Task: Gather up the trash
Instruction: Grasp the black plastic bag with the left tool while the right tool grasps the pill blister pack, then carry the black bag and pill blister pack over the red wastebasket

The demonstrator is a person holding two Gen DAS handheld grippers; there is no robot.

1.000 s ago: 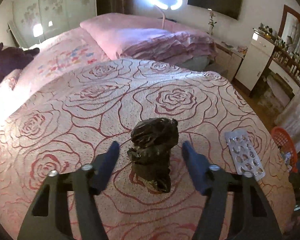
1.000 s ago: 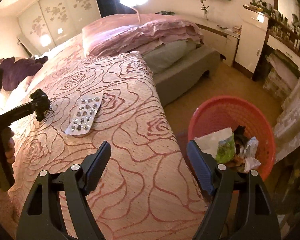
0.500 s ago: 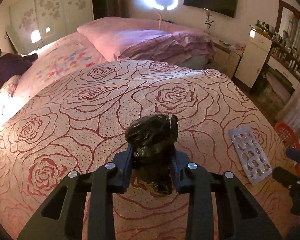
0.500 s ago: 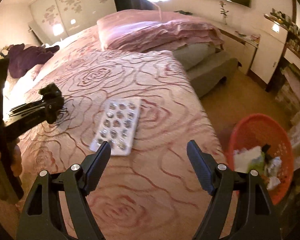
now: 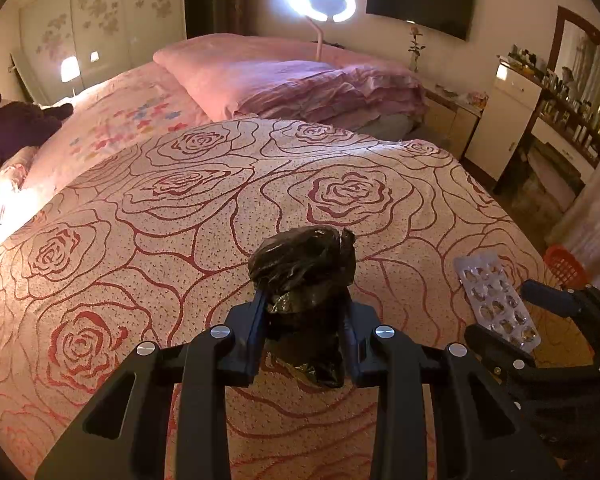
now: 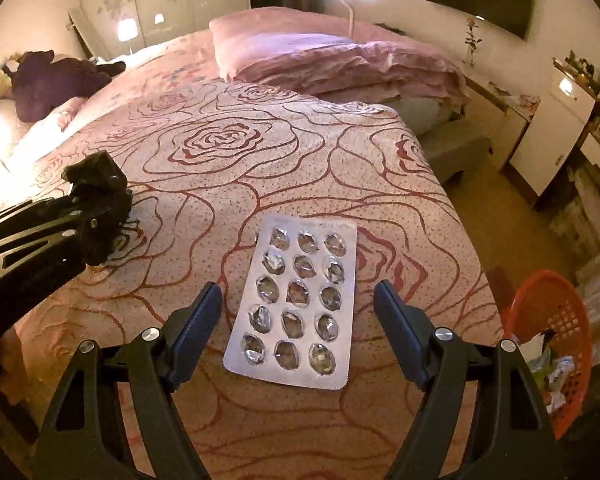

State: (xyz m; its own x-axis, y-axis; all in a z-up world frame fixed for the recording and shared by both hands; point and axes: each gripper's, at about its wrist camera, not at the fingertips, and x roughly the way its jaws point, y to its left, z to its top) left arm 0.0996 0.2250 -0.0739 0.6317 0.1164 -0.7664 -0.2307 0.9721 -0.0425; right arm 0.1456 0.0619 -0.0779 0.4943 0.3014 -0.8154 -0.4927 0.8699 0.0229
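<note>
Left wrist view: my left gripper (image 5: pixel 304 328) is closed on the crumpled black plastic bag (image 5: pixel 304 264), its pads pressing the bag's lower half while the puffed top bulges toward twelve o'clock. The bag rests on the rose-patterned bedspread (image 5: pixel 180 216). I judge it light, soft and compressible; a pinch through the bunched middle, as I have it, should hold, though thin film may slip if the grip is loose.

Right wrist view: my right gripper (image 6: pixel 298 328) stands wide, its jaws closing slightly, with the empty blister pack (image 6: pixel 296 300) lying flat between the fingers (image 6: pixel 196 332) but not touched. The pack runs lengthwise toward twelve o'clock. I judge it light, thin and springy, with a slick foil face and no raised edge; taking it across its width at the near end looks best, pressing down into the soft cover so a pad gets under a long edge. The red basket (image 6: pixel 556 328), already holding scraps, sits on the floor at three o'clock.
</note>
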